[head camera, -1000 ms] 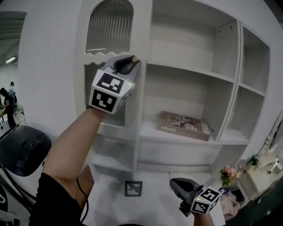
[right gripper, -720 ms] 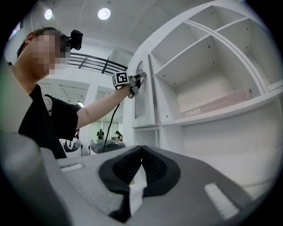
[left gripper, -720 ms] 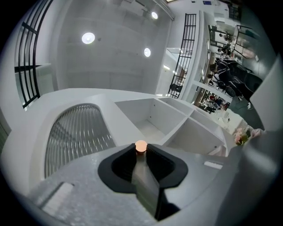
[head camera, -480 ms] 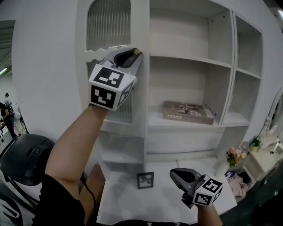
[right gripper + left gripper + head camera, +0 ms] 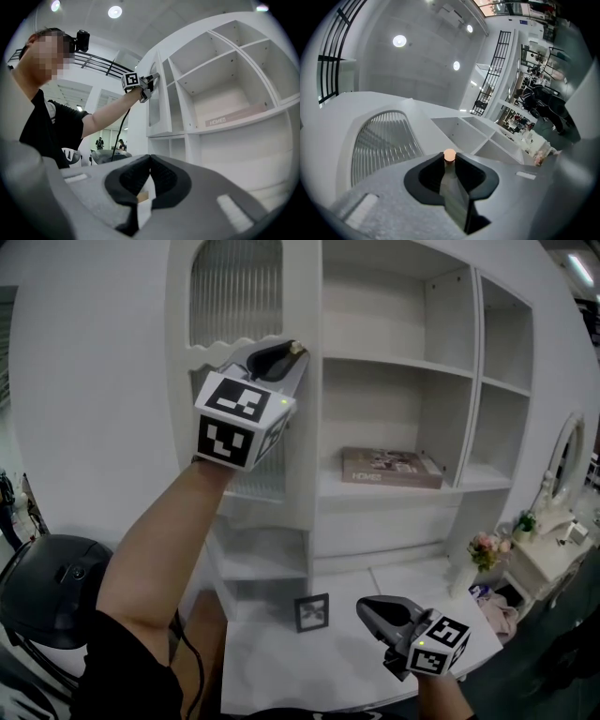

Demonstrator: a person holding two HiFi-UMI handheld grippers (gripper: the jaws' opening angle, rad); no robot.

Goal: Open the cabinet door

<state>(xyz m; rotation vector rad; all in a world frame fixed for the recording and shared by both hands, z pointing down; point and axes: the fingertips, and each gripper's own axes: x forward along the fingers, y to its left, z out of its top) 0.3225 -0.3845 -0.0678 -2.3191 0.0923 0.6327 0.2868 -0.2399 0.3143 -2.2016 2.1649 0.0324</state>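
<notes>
The white cabinet door (image 5: 305, 442) with its arched ribbed-glass panel (image 5: 234, 292) stands swung out from the shelf unit. My left gripper (image 5: 292, 351) is raised at the door's free edge, shut on the small brass knob (image 5: 449, 154), which shows between the jaw tips in the left gripper view. The right gripper view shows the same grip from the side, with the left gripper (image 5: 152, 79) on the door (image 5: 157, 103). My right gripper (image 5: 362, 606) hangs low over the white desk (image 5: 272, 667), shut with nothing in it.
Open white shelves (image 5: 394, 362) fill the cabinet's right side, and a book (image 5: 389, 468) lies flat on one. A small framed picture (image 5: 312, 611) stands on the desk. Flowers (image 5: 485, 547) and a vanity table (image 5: 544, 559) are at right, a black chair (image 5: 47, 587) at left.
The left gripper has stayed on the knob while it and the door moved a little right in the picture. More of the desk and the shelves shows now. The right gripper shifted slightly.
</notes>
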